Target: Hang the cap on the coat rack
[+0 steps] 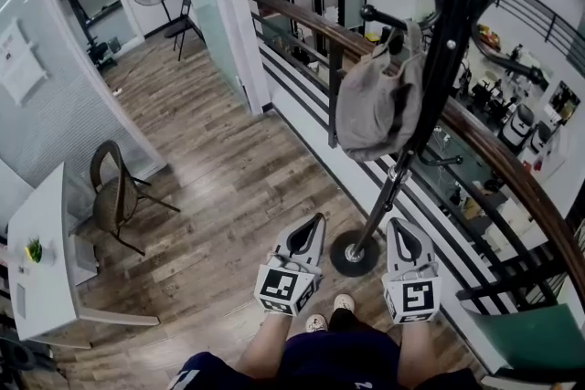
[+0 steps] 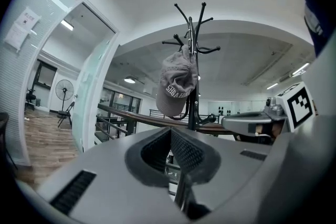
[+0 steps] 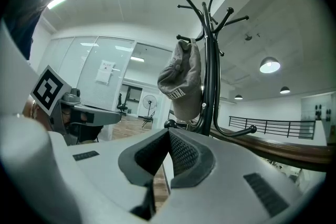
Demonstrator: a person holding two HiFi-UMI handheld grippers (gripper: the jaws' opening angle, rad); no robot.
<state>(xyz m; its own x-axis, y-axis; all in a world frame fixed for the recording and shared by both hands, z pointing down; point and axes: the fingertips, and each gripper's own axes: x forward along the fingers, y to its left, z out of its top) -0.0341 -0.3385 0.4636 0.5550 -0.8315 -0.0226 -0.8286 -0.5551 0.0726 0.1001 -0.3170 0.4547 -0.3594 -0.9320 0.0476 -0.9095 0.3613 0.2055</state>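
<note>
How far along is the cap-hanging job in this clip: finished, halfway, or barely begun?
It looks done: the grey fabric cap hangs from a hook of the black metal coat rack. Nothing is in hand. The left gripper and right gripper are both shut and empty, held low near the rack's base, apart from the cap. Nothing appears to be left to do.

- The grey cap (image 1: 377, 100) hangs on a hook of the black coat rack (image 1: 437, 59), just in front of the wooden railing (image 1: 498, 155).
- My left gripper (image 1: 313, 222) and my right gripper (image 1: 396, 226) flank the rack's round base (image 1: 340, 258), each with its jaws together and nothing in them.
- Well off to my left, a brown chair (image 1: 114, 192) stands beside a white table (image 1: 41, 283).
</note>
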